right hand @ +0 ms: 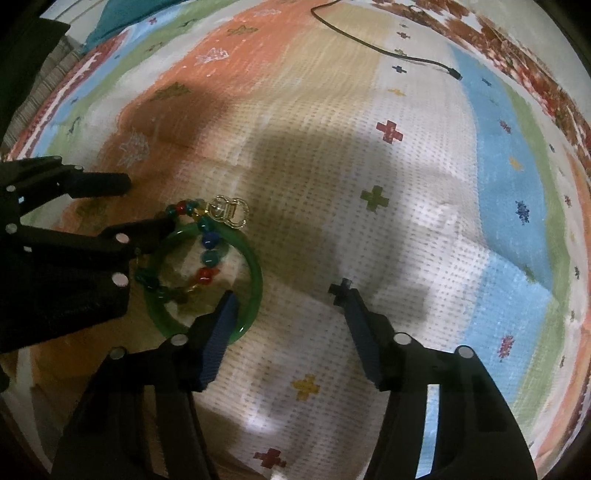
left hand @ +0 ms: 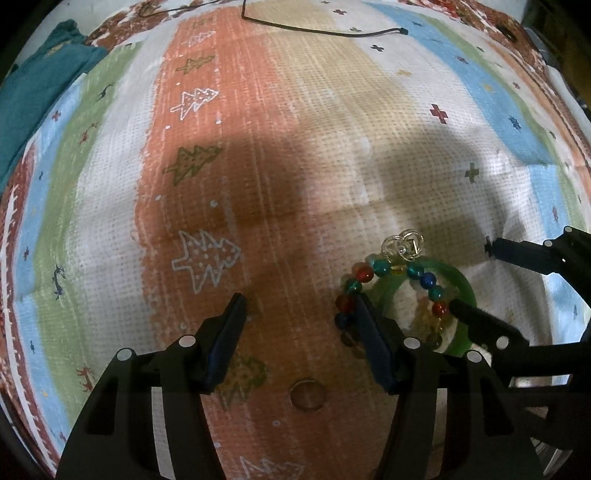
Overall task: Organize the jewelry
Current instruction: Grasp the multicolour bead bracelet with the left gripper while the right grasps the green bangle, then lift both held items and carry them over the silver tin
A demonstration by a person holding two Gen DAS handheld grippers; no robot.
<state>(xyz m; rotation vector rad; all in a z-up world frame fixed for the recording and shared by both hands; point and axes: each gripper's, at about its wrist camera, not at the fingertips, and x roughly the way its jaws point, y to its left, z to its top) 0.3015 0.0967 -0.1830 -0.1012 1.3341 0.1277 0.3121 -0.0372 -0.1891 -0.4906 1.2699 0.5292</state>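
Observation:
A green bangle (left hand: 466, 286) lies flat on the patterned cloth, and a bracelet of coloured beads (left hand: 428, 280) is draped across it, ending in a gold clasp (left hand: 402, 246). My left gripper (left hand: 298, 301) is open over bare cloth, and its right finger rests against the beads at the bangle's left side. In the right wrist view the same bangle (right hand: 256, 275), beads (right hand: 208, 240) and clasp (right hand: 229, 213) sit at the left. My right gripper (right hand: 285, 291) is open. Its left finger reaches over the rim into the ring, and its right finger stands outside on the cloth.
A striped cloth (left hand: 280, 147) with tree and cross prints covers the surface. A small brown round disc (left hand: 307, 395) lies near the left gripper's base. A black cable (left hand: 325, 31) runs along the far edge, and a teal cloth (left hand: 40, 85) lies at the far left.

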